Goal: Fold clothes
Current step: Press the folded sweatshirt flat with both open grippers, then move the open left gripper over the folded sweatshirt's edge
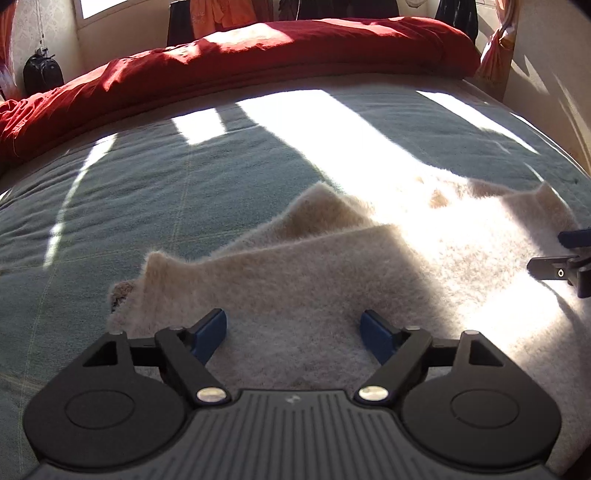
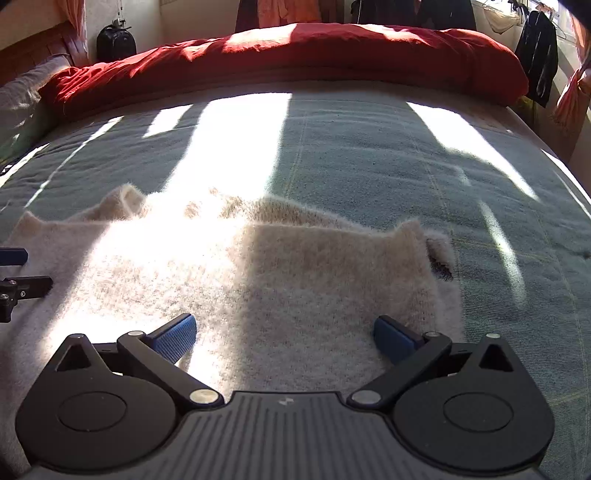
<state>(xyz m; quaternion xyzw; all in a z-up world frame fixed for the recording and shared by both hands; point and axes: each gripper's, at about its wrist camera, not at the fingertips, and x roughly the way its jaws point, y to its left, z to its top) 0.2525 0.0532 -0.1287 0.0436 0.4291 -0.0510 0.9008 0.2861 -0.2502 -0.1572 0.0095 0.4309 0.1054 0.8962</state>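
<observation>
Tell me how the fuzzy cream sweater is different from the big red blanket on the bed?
The fuzzy cream sweater is pale and hairy; the red blanket is bright red and smooth. The sweater lies folded flat near the cameras; the blanket is bunched in a long roll at the far end. The sweater sits right under both open grippers; nothing is near the blanket. Both rest on the grey-green bed cover, partly in sunlight.

From my remote seat I log: grey-green bedcover, spread flat and crossed by bright bands of sunlight. Red duvet, bunched in a long roll along the far edge of the bed. Black backpack, against the wall beyond it. Orange garment and dark clothing, hanging behind. Orange curtain, tied back at the right.
</observation>
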